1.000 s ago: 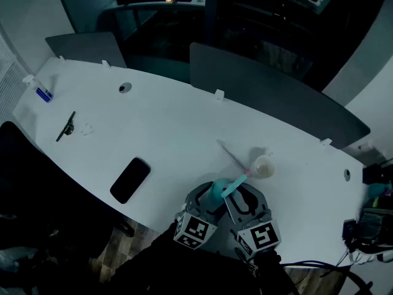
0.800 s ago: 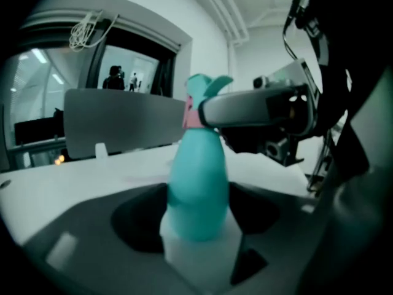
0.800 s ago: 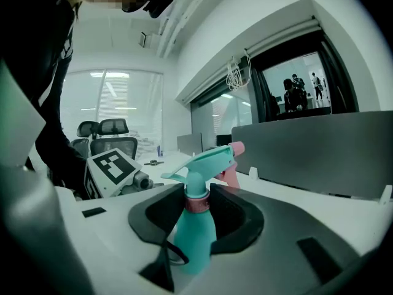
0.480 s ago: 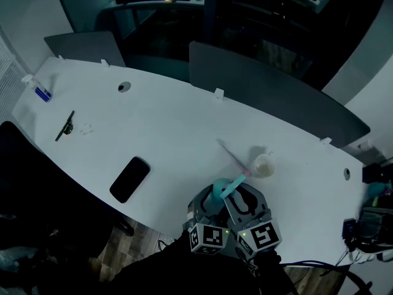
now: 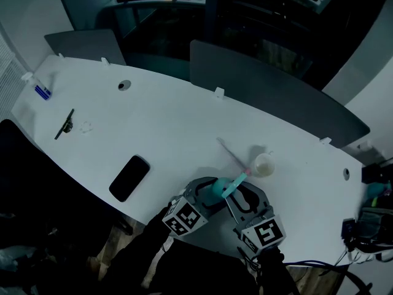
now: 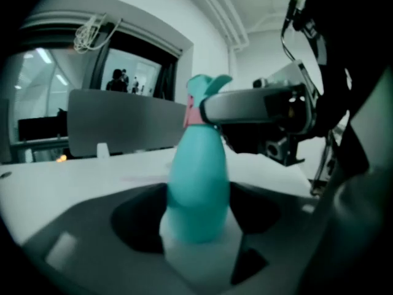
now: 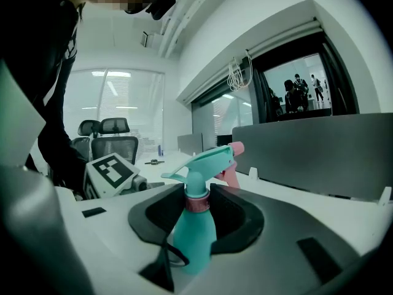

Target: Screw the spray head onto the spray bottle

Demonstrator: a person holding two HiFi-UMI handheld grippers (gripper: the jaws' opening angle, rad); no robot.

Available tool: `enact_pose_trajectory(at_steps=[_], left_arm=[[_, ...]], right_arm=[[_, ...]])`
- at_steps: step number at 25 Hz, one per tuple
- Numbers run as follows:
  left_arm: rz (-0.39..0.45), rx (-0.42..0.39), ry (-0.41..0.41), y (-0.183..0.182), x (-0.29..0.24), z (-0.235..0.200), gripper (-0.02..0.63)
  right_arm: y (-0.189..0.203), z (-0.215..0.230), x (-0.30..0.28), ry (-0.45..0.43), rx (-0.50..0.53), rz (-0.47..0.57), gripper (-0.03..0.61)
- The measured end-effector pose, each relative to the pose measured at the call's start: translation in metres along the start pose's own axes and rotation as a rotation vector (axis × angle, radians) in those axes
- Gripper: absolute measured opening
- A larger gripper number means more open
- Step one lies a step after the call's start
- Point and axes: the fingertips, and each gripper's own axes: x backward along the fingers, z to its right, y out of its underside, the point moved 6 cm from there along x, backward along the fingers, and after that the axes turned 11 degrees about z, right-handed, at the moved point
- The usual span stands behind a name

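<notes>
A teal spray bottle (image 5: 217,189) stands upright over the table's near edge, held between both grippers. Its teal spray head (image 5: 234,183) with a pink nozzle points to the far right. In the left gripper view the bottle's body (image 6: 199,183) fills the gap of my left gripper (image 6: 199,229), which is shut on it low down. In the right gripper view my right gripper (image 7: 198,209) is shut at the pink collar (image 7: 198,204) under the spray head (image 7: 206,161). The head sits straight on the bottle's neck.
On the white table (image 5: 159,128) lie a black phone (image 5: 129,178), a thin rod (image 5: 232,155) beside a small white cup (image 5: 264,165), a black tool (image 5: 64,125) and a little bottle (image 5: 37,88) far left. Grey partitions (image 5: 270,91) line the far edge.
My left gripper has turned about the bottle, and its marker cube has swung out to the left. The right gripper and the bottle have stayed in place.
</notes>
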Motion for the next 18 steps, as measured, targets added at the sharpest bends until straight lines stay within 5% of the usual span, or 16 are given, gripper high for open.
enact_pose_trajectory(at_steps=[5, 7, 9, 12, 14, 15, 18], left_arm=[[0.013, 0.077, -0.472, 0.002, -0.004, 0.026, 0.324], [-0.023, 0.05, -0.516, -0.001, -0.006, 0.029, 0.327], [-0.029, -0.014, -0.436, -0.004, -0.003, 0.024, 0.345], [0.009, -0.019, -0.172, 0.0, 0.003, 0.005, 0.417], [-0.002, -0.025, 0.021, -0.001, 0.0, -0.003, 0.409], [-0.013, -0.039, 0.089, -0.002, -0.002, -0.004, 0.338], [-0.019, -0.052, 0.109, -0.004, -0.005, -0.001, 0.334]], right_arm=[[0.0, -0.002, 0.001, 0.02, 0.014, -0.003, 0.133], [0.001, -0.001, 0.003, 0.021, 0.008, -0.005, 0.133], [0.001, -0.003, 0.002, 0.009, 0.004, -0.012, 0.133], [0.0, -0.005, 0.0, -0.025, 0.013, -0.026, 0.133], [-0.001, -0.003, -0.001, -0.046, 0.017, -0.035, 0.133], [-0.001, -0.003, -0.002, -0.054, 0.018, -0.04, 0.133], [-0.001, 0.0, 0.001, -0.051, 0.008, -0.037, 0.133]])
